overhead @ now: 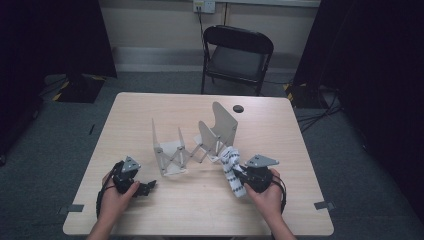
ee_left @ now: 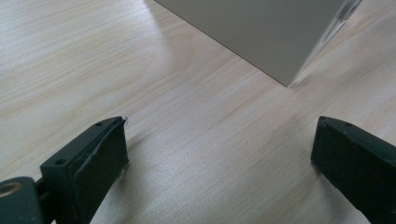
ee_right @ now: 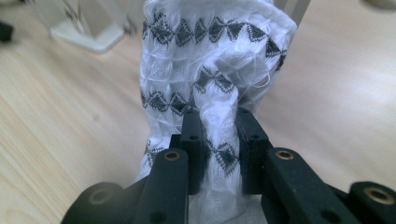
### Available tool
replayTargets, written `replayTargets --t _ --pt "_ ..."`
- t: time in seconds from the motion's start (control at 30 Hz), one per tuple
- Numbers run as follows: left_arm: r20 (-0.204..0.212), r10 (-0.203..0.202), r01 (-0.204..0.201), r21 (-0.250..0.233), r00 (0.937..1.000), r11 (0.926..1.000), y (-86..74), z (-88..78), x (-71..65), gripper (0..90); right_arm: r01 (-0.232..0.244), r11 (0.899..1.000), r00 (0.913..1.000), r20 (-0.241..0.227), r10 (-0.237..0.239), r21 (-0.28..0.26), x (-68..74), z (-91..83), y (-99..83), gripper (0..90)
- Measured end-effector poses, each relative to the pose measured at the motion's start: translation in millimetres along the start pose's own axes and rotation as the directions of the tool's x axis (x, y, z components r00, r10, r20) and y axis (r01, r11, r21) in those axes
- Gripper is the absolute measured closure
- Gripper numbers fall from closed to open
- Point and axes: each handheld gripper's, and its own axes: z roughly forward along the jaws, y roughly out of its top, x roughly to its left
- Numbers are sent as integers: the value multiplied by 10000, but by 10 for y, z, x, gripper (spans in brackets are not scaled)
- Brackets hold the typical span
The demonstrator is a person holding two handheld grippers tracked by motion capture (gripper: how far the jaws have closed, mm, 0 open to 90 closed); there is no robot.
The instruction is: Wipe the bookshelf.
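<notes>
While the R gripper (ee_right: 218, 140) pinches the white patterned cloth (ee_right: 210, 60), L gripper (ee_left: 219, 158) sits spread, empty.
Soft, light, floppy — best gripped at a bunched fold.

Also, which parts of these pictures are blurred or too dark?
High view: room edges fall dark while the table is evenly lit. Left gripper view: sharp wood grain, soft shadows under the claw. Right gripper view: the white cloth is sharp and the rack behind is blurred.

A black folding chair (overhead: 237, 55) stands beyond the wooden table (overhead: 150, 107).
</notes>
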Motion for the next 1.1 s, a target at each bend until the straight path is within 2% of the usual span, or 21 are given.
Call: replayTargets --t 0.03,0.07,0.13,0.17,0.23,0.27,0.4,0.43,0.47,0.57,0.6,0.73,0.87,1.1 --pt "0 0 0 0 10000 10000 0 0 0 34 0 10000 10000 0 0 0 0 0 0 759" --pt "-6 -3 3 -3 10000 10000 -1 -1 -1 34 -21 9995 10000 62 23 -322 -14 -84 108 759" --pt "-12 -3 3 -4 10000 10000 -1 -1 -2 35 3 9989 10000 72 0 -477 -17 -112 150 759" --pt "-24 52 -52 18 10000 10000 0 -3 2 35 43 9963 9999 131 -32 -858 -10 -188 286 759" --pt "-14 25 -25 0 10000 10000 0 -2 0 34 56 9951 9999 146 -42 -990 -6 -206 330 759" --pt "-14 20 -20 1 10000 10000 0 -1 0 35 139 9917 9998 125 -124 -1277 14 -234 453 759" --pt "-15 24 -24 0 10000 10000 0 -2 0 35 420 9928 9990 176 -403 -1123 72 -132 557 758" --pt "-15 24 -24 0 10000 10000 0 -2 0 34 420 9928 9990 176 -403 -1123 72 -132 557 758" --pt "-14 27 -27 2 10000 10000 0 -2 1 35 477 9945 9988 145 -466 -933 98 -22 556 758" --pt "-17 -6 6 2 10000 10000 -1 -1 -1 35 457 9959 9989 82 -452 -778 115 55 536 758" --pt "-16 -7 7 3 10000 10000 -1 -1 -1 35 433 9975 9991 43 -432 -566 130 137 501 758" --pt "-10 -7 7 -1 10000 10000 -1 -1 -1 34 578 9982 9983 55 -577 -178 161 238 433 758" --pt "-16 -8 8 2 10000 10000 -1 -1 -1 35 659 9978 9978 77 -660 79 170 294 369 758" --pt "-11 -9 9 -3 10000 10000 -1 -1 -1 34 499 9974 9988 -32 -498 523 166 396 174 757"
